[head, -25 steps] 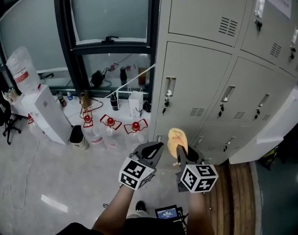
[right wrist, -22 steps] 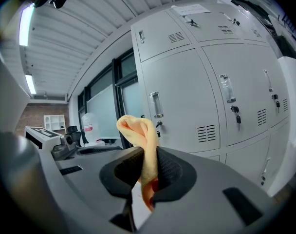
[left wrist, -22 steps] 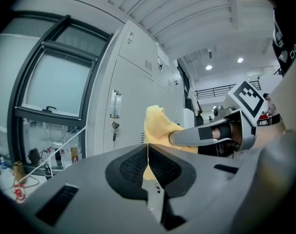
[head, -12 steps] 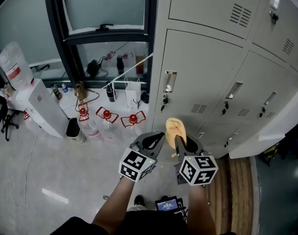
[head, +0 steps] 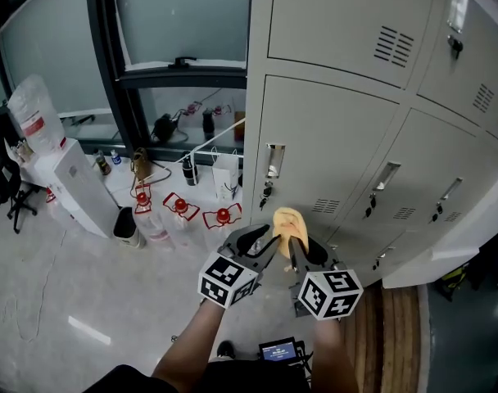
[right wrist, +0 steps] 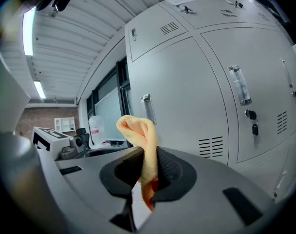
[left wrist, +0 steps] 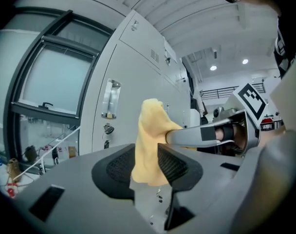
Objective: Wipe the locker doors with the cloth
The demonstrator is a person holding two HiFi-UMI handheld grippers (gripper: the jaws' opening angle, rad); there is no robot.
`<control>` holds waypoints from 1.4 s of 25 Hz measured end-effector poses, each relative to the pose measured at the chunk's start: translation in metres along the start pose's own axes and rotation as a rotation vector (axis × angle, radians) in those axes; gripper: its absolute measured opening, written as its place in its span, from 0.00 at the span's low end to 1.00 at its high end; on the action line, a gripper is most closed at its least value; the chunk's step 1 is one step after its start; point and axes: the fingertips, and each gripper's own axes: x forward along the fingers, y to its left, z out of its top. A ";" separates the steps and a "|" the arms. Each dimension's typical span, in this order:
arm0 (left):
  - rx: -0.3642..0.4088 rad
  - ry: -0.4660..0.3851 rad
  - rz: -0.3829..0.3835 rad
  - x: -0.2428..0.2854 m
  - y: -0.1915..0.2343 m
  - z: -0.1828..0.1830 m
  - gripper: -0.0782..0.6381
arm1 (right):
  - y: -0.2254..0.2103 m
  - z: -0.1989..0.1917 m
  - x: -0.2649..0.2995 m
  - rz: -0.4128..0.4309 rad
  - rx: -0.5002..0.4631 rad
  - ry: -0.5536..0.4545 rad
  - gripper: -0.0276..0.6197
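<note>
Fingers of my right gripper clamp the yellow cloth. My left gripper's fingers pinch its hanging tail, probably to spread it. The cloth is below the locker door handle, not yet on the locker door.

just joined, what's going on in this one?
A person stands facing grey locker doors with a gripper in each hand. The right gripper is clamped on a yellow cloth. The left gripper appears closed on the cloth's hanging end too. The cloth is held up between the two grippers and doesn't seem to touch the doors, so wiping looks not yet begun.
</note>
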 end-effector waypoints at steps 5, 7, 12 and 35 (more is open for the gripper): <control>0.017 -0.010 -0.017 0.007 -0.005 0.010 0.33 | 0.004 0.007 0.002 0.071 -0.001 -0.008 0.15; 0.049 -0.004 0.011 0.007 -0.001 0.017 0.21 | 0.008 0.014 0.002 0.092 -0.014 -0.018 0.15; 0.150 0.012 0.036 0.007 0.006 0.051 0.16 | 0.015 0.045 0.006 0.102 -0.067 -0.058 0.15; 0.306 -0.174 0.205 0.008 0.077 0.273 0.16 | 0.066 0.264 0.067 0.022 -0.372 -0.286 0.15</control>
